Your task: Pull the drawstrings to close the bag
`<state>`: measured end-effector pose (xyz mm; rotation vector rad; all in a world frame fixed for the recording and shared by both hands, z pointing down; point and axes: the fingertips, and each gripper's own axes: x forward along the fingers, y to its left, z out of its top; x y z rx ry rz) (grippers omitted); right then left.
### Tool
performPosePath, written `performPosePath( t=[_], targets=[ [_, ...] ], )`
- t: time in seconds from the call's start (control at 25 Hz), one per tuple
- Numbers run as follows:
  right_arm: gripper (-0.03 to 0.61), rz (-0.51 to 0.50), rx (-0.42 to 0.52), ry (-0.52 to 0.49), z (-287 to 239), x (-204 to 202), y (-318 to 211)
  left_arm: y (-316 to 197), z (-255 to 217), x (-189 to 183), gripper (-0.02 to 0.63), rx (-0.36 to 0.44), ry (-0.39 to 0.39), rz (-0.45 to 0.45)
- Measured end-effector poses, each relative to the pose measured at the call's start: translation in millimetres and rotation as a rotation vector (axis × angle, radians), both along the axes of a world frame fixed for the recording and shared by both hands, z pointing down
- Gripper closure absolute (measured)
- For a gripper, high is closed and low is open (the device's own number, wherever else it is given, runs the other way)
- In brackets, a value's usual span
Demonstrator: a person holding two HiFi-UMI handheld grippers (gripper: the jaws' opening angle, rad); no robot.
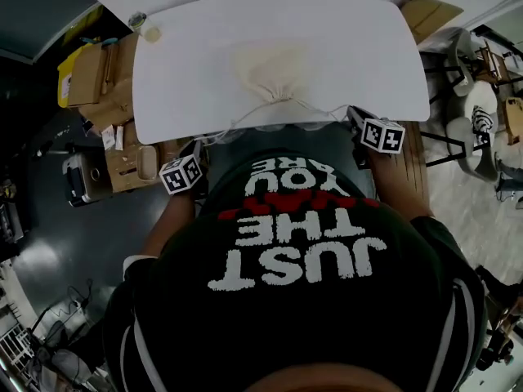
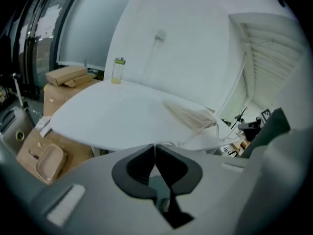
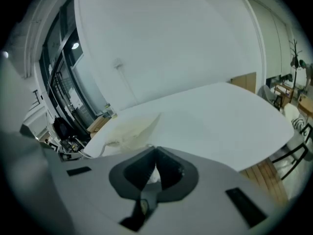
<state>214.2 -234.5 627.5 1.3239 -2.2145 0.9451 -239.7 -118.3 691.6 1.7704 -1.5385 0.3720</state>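
A cream drawstring bag (image 1: 274,72) lies flat in the middle of the white table (image 1: 359,47), its neck gathered tight toward me. One drawstring (image 1: 233,122) runs left off the near edge to my left gripper (image 1: 198,145), whose jaws are shut on it. The other drawstring (image 1: 323,109) runs right to my right gripper (image 1: 353,113), also shut on its cord. In the left gripper view the bag (image 2: 190,115) lies beyond the closed left gripper (image 2: 155,146). The right gripper view shows the bag (image 3: 129,129) just past the closed right gripper (image 3: 155,150), with a white bit between the pads.
A small clear bottle (image 1: 151,33) stands at the table's far left corner. Cardboard boxes (image 1: 98,80) are stacked on the floor to the left. Chairs (image 1: 482,96) stand to the right. My torso is close against the near edge.
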Motion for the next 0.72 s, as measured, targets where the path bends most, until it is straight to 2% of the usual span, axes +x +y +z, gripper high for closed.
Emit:
performPosePath(
  t=[0.16, 0.36, 0.52, 0.72],
  targets=[
    [0.568, -0.004, -0.075, -0.079, 29, -20, 26, 22, 22, 1, 0.598, -0.045, 0.111, -0.033],
    [0.568, -0.111, -0.152, 0.018, 68, -31, 55, 34, 44, 5, 0.598, -0.105, 0.141, -0.01],
    [0.568, -0.087, -0.225, 0.031, 90, -16, 75, 48, 53, 19, 0.598, -0.144, 0.159, 0.036],
    [0.568, 0.004, -0.29, 0.039, 109, 13, 87, 55, 59, 10, 0.598, -0.169, 0.159, 0.045]
  ],
)
